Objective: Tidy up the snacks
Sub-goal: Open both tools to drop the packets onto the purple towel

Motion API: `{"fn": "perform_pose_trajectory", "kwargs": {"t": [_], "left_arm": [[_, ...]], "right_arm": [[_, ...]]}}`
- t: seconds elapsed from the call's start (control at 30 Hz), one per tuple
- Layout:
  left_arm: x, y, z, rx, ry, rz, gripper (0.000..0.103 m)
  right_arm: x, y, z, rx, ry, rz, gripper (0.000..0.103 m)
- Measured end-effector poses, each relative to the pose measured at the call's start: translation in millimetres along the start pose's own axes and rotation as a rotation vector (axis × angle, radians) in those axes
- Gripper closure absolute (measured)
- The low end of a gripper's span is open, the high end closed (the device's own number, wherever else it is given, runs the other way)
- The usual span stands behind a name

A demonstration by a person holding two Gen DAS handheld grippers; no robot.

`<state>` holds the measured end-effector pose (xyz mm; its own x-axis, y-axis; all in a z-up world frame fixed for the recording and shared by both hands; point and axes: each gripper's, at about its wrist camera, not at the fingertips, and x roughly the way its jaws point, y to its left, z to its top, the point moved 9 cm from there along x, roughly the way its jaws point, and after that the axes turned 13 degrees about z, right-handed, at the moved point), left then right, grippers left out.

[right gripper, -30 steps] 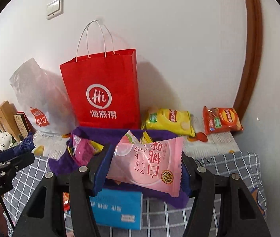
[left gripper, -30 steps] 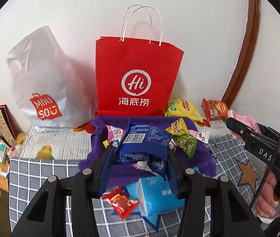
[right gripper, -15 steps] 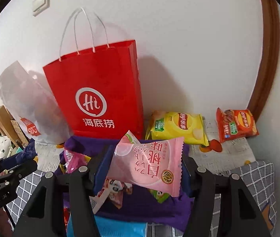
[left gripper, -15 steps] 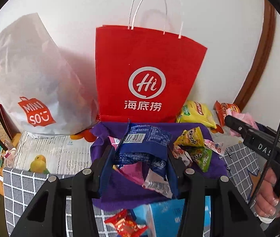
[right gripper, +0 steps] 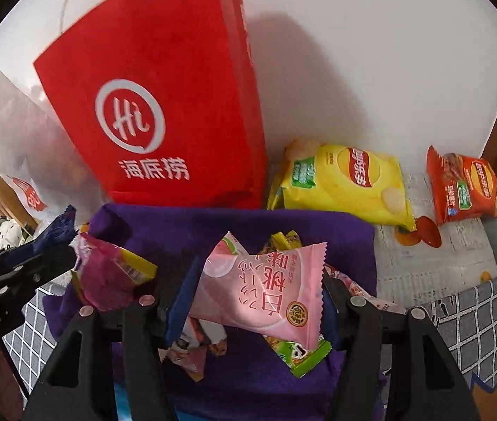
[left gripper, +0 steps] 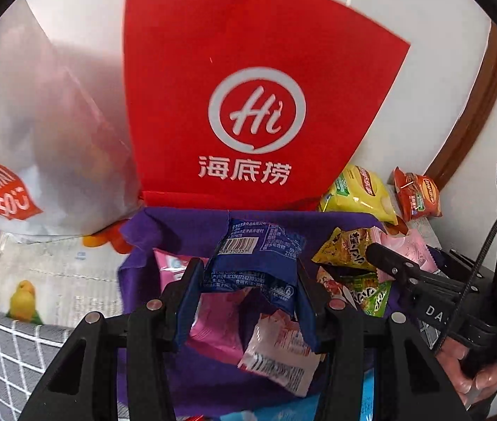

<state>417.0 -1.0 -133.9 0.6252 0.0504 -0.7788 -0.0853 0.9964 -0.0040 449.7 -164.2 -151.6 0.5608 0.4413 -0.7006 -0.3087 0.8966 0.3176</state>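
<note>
Holding one snack each, both grippers are parked over the purple fabric bin (left gripper: 164, 231), so the whole thing comes down to what sits below and ahead of the fingers.

Left gripper (left gripper: 248, 280) is pinched on the blue packet (left gripper: 252, 263). The packet's long axis runs away from the fingers toward the red Hi bag (left gripper: 248, 87), barcode end farthest out, and its near end hangs crumpled between the jaws. Straight under it are a pink pack and a small pale sachet (left gripper: 280, 351) already lying in the bin.

Right gripper (right gripper: 259, 291) is clamped on the pink peach packet (right gripper: 269, 287), which lies crosswise, spanning from one finger to the other, serrated edge sticking past the right-side finger. Below it there's purple cloth plus a green wrapper (right gripper: 301, 351) poking out.

In the left view the right gripper comes in from the right side, close alongside over the same bin. Neither looks clearly nearer to me, both seem about equally deep over the opening. My guess is the next thing is just letting go, and the only worry is the two tools crowding each other.

Yellow chip bag (right gripper: 343, 182) and orange chip bag (right gripper: 462, 182) sit beyond and to the right, outside the bin, against the wall.
</note>
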Motion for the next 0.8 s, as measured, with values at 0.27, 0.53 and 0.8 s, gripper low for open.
{"fn": "perform_pose_trajectory", "kwargs": {"t": [0.27, 0.53, 0.8], "left_arm": [[28.5, -9.8, -11.6, 0.021, 0.057, -0.021, 0.057], [31.6, -16.1, -15.4, 0.047, 0.047, -0.027, 0.056], [30.4, -22.1, -16.0, 0.051, 0.044, -0.03, 0.041]], "right_arm": [[15.6, -11.8, -9.9, -0.004, 0.054, 0.001, 0.041], [6.9, -14.2, -6.7, 0.001, 0.029, 0.006, 0.028], [-17.3, -21.6, 3.3, 0.015, -0.027, -0.004, 0.028]]}}
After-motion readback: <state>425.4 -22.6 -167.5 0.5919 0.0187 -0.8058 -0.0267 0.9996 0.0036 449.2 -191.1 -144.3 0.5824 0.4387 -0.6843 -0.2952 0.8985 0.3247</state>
